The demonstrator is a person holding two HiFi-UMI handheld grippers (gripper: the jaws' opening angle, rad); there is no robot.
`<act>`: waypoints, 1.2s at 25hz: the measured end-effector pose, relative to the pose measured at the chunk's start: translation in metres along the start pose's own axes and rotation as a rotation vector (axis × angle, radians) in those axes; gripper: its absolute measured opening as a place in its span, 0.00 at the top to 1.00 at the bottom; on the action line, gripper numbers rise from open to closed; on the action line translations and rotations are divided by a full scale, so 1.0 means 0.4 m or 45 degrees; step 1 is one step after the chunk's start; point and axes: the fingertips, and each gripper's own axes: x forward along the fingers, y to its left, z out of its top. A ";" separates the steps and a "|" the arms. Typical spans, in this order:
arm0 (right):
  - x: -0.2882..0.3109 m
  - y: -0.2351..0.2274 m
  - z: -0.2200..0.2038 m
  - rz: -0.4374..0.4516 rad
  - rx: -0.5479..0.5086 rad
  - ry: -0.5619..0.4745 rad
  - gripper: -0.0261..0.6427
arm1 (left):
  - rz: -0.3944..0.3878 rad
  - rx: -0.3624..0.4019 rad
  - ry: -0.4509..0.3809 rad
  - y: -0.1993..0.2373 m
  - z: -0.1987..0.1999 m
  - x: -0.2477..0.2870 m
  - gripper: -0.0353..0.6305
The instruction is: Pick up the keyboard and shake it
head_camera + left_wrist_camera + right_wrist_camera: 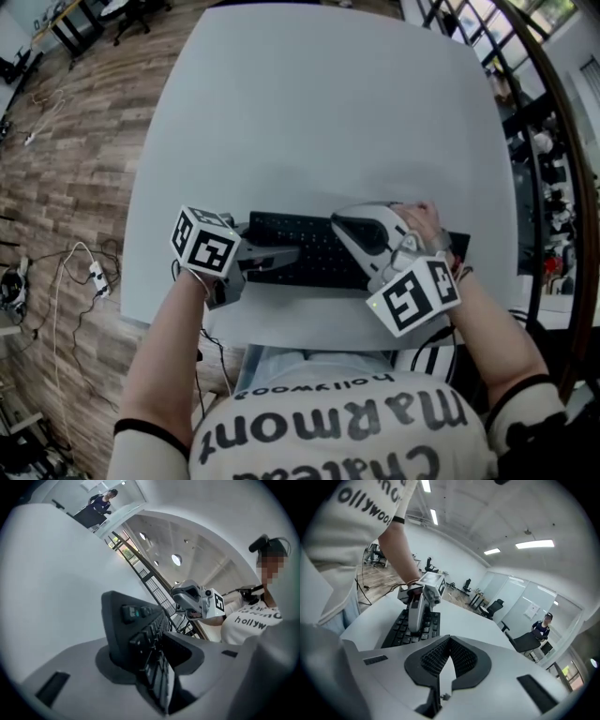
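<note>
A black keyboard (314,251) lies near the front edge of the white table (328,112). My left gripper (279,259) is shut on its left end. In the left gripper view the keyboard's end (136,625) is pinched between the two pads, keys facing right. My right gripper (343,225) hovers over the keyboard's right half, jaws shut with nothing between them. In the right gripper view the pads (461,656) meet, and beyond them the keyboard (398,629) lies with the left gripper (414,620) on it. The right gripper (190,599) also shows in the left gripper view.
The table's front edge runs just below the keyboard, against the person's body. Wood floor with cables (66,262) lies to the left, and a dark railing (534,141) to the right. Office chairs (497,606) and a standing person (543,625) are far behind.
</note>
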 end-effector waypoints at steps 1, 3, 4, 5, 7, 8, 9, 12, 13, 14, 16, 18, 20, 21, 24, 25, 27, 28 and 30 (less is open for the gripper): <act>0.003 -0.014 0.005 0.001 0.007 0.007 0.91 | -0.026 -0.028 -0.021 -0.006 0.005 -0.001 0.70; 0.011 -0.032 0.001 -0.002 0.014 0.025 0.91 | -0.031 -0.034 -0.059 -0.013 0.011 -0.006 0.72; 0.009 -0.041 -0.004 -0.015 0.036 0.025 0.91 | -0.024 -0.023 -0.062 -0.013 0.009 -0.009 0.73; 0.004 -0.053 -0.011 -0.034 0.071 0.027 0.91 | -0.018 -0.019 -0.058 -0.012 0.006 -0.010 0.73; -0.015 -0.080 -0.040 -0.095 0.150 0.057 0.91 | -0.014 -0.038 -0.054 -0.013 0.005 -0.012 0.73; -0.027 -0.092 -0.059 -0.133 0.184 0.085 0.91 | -0.015 -0.058 -0.059 -0.015 0.006 -0.012 0.73; -0.040 -0.103 -0.081 -0.168 0.214 0.116 0.91 | -0.018 -0.080 -0.069 -0.016 0.006 -0.012 0.73; -0.082 -0.105 -0.169 -0.221 0.384 0.202 0.91 | -0.016 -0.117 -0.079 -0.017 0.004 -0.014 0.73; -0.096 -0.102 -0.198 -0.231 0.463 0.221 0.91 | -0.007 -0.116 -0.076 -0.020 0.005 -0.016 0.73; -0.110 -0.098 -0.224 -0.236 0.542 0.231 0.91 | 0.003 -0.106 -0.075 -0.025 0.008 -0.020 0.73; -0.139 -0.089 -0.256 -0.233 0.716 0.216 0.91 | 0.023 -0.053 -0.082 -0.040 0.015 -0.027 0.73; -0.174 -0.086 -0.272 -0.242 0.923 0.152 0.91 | 0.056 0.023 -0.080 -0.055 0.023 -0.033 0.73; -0.214 -0.090 -0.278 -0.280 1.137 0.048 0.91 | 0.083 0.084 -0.076 -0.066 0.028 -0.036 0.73; -0.234 -0.090 -0.272 -0.287 1.239 -0.020 0.91 | 0.093 0.105 -0.077 -0.069 0.029 -0.037 0.74; -0.290 -0.074 -0.179 -0.143 1.520 -0.310 0.91 | 0.121 0.152 -0.083 -0.078 0.031 -0.043 0.74; -0.313 -0.069 -0.126 -0.057 1.596 -0.432 0.91 | 0.131 0.171 -0.084 -0.080 0.033 -0.044 0.74; -0.369 -0.070 -0.015 0.103 1.707 -0.687 0.91 | 0.156 0.219 -0.089 -0.088 0.040 -0.046 0.74; -0.402 -0.074 0.038 0.179 1.741 -0.811 0.91 | 0.171 0.244 -0.093 -0.095 0.043 -0.047 0.74; -0.475 -0.080 0.135 0.321 1.767 -1.044 0.91 | 0.207 0.294 -0.106 -0.114 0.044 -0.049 0.75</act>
